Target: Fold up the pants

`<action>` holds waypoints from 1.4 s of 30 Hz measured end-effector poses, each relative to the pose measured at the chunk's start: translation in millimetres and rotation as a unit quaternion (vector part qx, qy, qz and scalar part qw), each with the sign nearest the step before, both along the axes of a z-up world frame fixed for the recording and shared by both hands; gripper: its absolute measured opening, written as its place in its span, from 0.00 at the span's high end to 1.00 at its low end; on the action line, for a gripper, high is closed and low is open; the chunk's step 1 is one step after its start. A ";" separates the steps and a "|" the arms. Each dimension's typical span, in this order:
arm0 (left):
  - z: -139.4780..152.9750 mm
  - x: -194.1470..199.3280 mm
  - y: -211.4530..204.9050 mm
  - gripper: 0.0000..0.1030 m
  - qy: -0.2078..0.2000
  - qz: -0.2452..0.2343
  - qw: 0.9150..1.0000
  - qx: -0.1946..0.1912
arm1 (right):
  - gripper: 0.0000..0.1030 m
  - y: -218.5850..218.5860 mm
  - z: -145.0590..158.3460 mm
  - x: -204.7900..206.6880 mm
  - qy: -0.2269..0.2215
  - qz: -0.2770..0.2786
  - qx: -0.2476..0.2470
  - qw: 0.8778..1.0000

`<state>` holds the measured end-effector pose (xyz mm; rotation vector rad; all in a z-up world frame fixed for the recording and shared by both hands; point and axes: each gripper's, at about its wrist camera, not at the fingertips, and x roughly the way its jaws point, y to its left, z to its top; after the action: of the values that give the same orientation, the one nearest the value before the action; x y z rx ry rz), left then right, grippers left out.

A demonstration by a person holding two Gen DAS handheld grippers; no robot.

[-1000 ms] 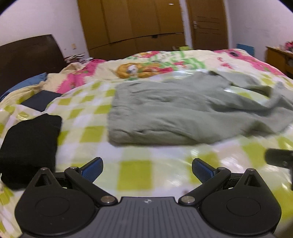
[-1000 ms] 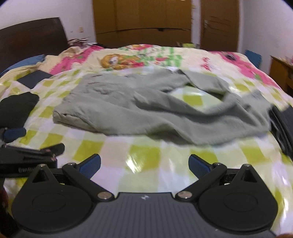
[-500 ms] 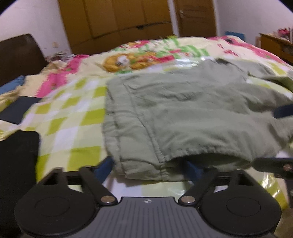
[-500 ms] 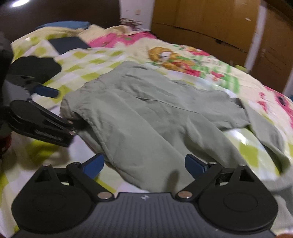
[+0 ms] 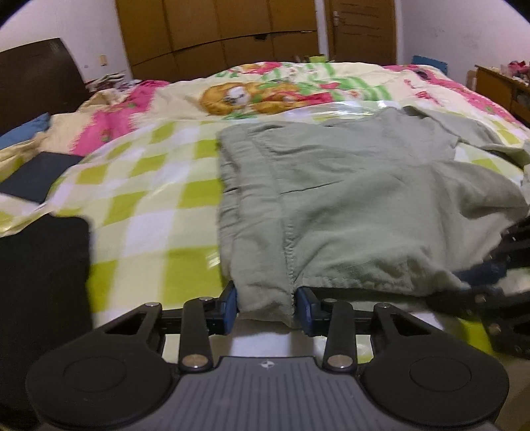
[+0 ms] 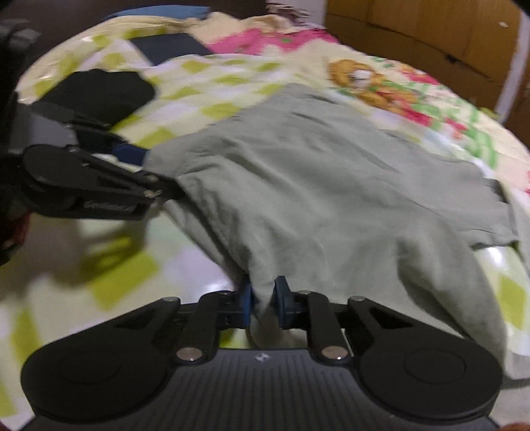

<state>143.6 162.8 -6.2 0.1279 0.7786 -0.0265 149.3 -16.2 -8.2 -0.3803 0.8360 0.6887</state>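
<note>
Grey-green pants [image 5: 347,199] lie spread on the checked bedspread [image 5: 149,199]; they also show in the right wrist view [image 6: 314,185]. My left gripper [image 5: 266,306] is shut on the near left corner of the pants' waistband. My right gripper [image 6: 265,301] is shut on the near edge of the waistband further right. Each gripper shows in the other's view: the right at the right edge of the left wrist view [image 5: 497,285], the left at the left of the right wrist view [image 6: 99,189].
A folded black garment [image 5: 39,272] lies at the near left, also in the right wrist view [image 6: 99,92]. A dark blue item [image 5: 36,175] lies behind it. A dark headboard [image 5: 36,79], wooden wardrobes [image 5: 232,30] and a side cabinet [image 5: 500,89] surround the bed.
Both grippers moved in to the near edge of the pants and closed on it; a second ago both were open and short of the cloth.
</note>
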 end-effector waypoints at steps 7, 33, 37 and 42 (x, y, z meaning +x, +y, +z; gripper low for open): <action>2.2 -52.0 55.6 0.51 0.022 0.050 0.998 0.024 | 0.86 53.5 1.5 -42.0 0.057 0.055 0.043 0.996; 43.6 -42.2 -142.4 0.43 -0.027 -0.112 0.993 0.037 | 0.57 -353.4 3.1 15.4 0.003 -0.519 0.163 0.839; 39.5 -31.3 -183.9 0.42 -0.024 -0.149 0.988 0.034 | 0.56 -390.8 -9.2 42.1 0.013 -0.557 0.226 0.799; 31.3 -20.5 -214.0 0.42 -0.012 -0.167 0.985 0.034 | 0.64 -409.9 -23.2 64.9 0.006 -0.573 0.274 0.772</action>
<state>123.1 -51.2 25.1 0.3216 0.7282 -0.3171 214.2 -426.1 -31.4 0.6659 0.6762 -0.2505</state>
